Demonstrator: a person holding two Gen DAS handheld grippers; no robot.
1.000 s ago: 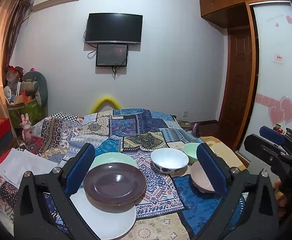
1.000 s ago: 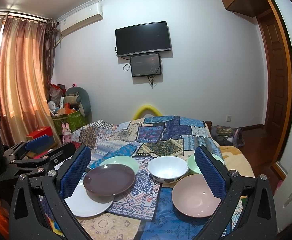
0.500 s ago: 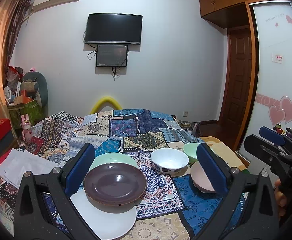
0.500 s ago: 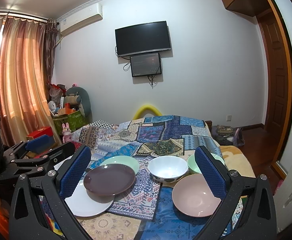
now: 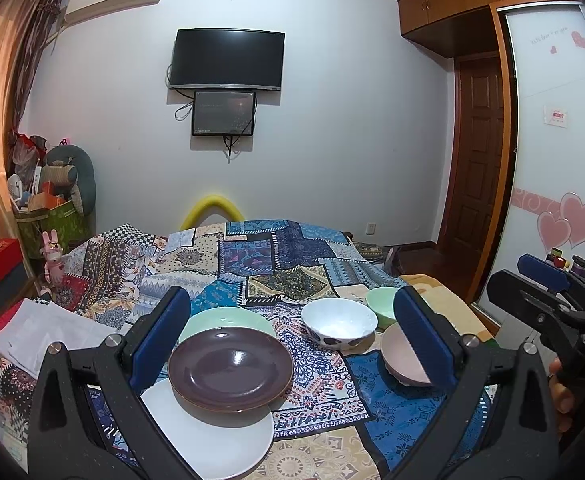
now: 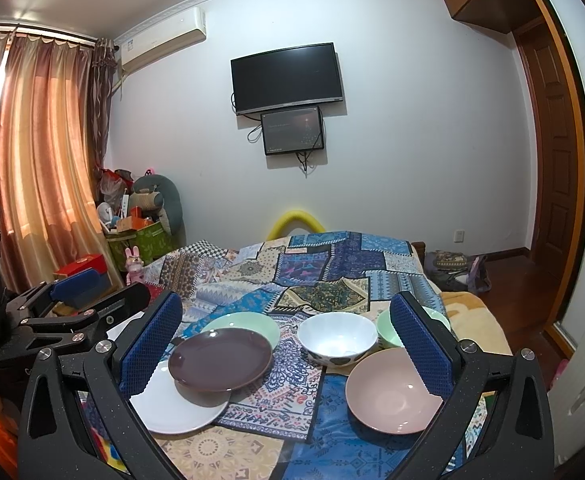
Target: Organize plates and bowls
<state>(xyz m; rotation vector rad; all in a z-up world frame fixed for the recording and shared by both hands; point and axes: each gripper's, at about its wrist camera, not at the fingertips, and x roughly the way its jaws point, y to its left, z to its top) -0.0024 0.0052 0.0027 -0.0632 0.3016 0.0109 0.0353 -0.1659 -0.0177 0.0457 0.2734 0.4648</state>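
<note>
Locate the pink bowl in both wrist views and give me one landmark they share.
Left wrist view: the pink bowl sits lower right, partly hidden behind the left gripper's right finger.
Right wrist view: the pink bowl sits lower right, its far edge partly behind a finger of the right gripper.
Shared landmark: the white bowl, just beyond it to the left.

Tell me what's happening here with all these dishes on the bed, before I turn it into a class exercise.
A person holds a two-finger gripper in each hand above a patchwork bedspread; neither grips anything. The left gripper and right gripper both have their jaws wide open. Nothing is sorted yet: a dark brown plate overlaps a white plate and a green plate, with a white bowl, a green bowl and a pink bowl alongside.
</note>
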